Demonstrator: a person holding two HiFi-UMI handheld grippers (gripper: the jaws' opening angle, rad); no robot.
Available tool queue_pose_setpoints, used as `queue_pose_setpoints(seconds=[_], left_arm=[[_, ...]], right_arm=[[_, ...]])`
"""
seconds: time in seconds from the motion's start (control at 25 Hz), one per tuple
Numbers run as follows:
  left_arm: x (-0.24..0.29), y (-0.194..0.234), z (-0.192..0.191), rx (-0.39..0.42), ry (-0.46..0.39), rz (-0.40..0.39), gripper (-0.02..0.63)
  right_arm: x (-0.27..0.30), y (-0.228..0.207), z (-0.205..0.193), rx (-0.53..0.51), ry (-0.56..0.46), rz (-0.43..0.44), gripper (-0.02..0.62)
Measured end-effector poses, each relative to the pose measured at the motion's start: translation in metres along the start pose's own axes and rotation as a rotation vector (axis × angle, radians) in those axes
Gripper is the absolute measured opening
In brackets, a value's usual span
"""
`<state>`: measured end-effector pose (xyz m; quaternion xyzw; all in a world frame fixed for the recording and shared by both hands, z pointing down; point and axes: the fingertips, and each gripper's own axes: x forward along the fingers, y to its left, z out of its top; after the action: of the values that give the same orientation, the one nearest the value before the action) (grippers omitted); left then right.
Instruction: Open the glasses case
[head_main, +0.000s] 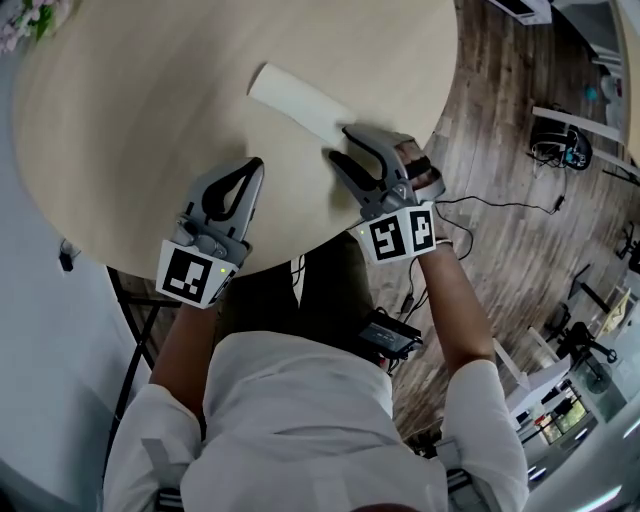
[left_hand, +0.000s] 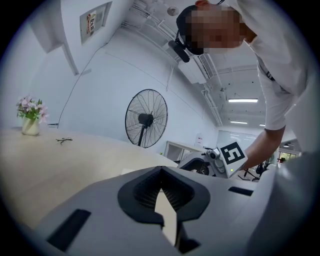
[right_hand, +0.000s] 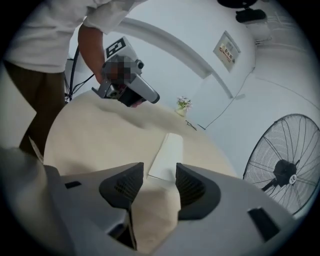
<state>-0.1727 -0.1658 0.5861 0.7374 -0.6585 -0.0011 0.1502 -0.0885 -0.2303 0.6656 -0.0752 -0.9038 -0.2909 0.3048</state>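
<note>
Round pale wooden table (head_main: 150, 150), dark plank floor (head_main: 500, 150), white walls (left_hand: 107, 75), black standing fan (left_hand: 146, 119), ceiling strip lights (left_hand: 243, 100).

round table (head_main: 120, 150) pale wood | vase of flowers (left_hand: 30, 125) at its far edge | standing fan (left_hand: 146, 119) beyond | plank floor (head_main: 500, 150)

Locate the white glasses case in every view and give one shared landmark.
Head view: glasses case upper centre, ahead of the right claw.
Left gripper view: a pale sliver above the left claw, probably it.
Right gripper view: centre, just beyond the open claw.
Landmark: the flower vase.
</note>
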Motion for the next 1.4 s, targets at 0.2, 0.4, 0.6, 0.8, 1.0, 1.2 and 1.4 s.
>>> queue_pose_setpoints(seconds=[0.2, 0.4, 0.6, 0.8, 1.0, 1.2, 1.4], left_arm=[[-0.006, -0.017, -0.028, 0.020, 0.114, -0.092, 0.012], [-0.002, -0.020, -0.026, 0.012, 0.100, -0.112, 0.014], [0.000, -0.022, -0.024, 0.015, 0.100, -0.123, 0.013], [-0.002, -0.019, -0.025, 0.004, 0.099, -0.118, 0.013], [0.002, -0.016, -0.023, -0.004, 0.107, -0.117, 0.013], [0.010, -0.014, -0.001, -0.027, 0.009, -0.092, 0.013], [0.009, -0.014, 0.009, -0.036, 0.003, -0.085, 0.014]], right_arm=[[-0.001, 0.009, -0.004, -0.088, 0.016, -0.056, 0.195], [-0.001, 0.010, -0.006, -0.128, 0.019, -0.094, 0.192], [0.000, 0.008, -0.010, -0.149, 0.036, -0.109, 0.158], [0.000, 0.011, -0.008, -0.177, 0.033, -0.112, 0.102], [-0.003, 0.007, -0.006, -0.163, 0.018, -0.121, 0.058], [-0.007, -0.001, 0.000, -0.132, -0.003, -0.138, 0.048], [-0.013, -0.014, 0.005, -0.069, -0.015, -0.152, 0.039]])
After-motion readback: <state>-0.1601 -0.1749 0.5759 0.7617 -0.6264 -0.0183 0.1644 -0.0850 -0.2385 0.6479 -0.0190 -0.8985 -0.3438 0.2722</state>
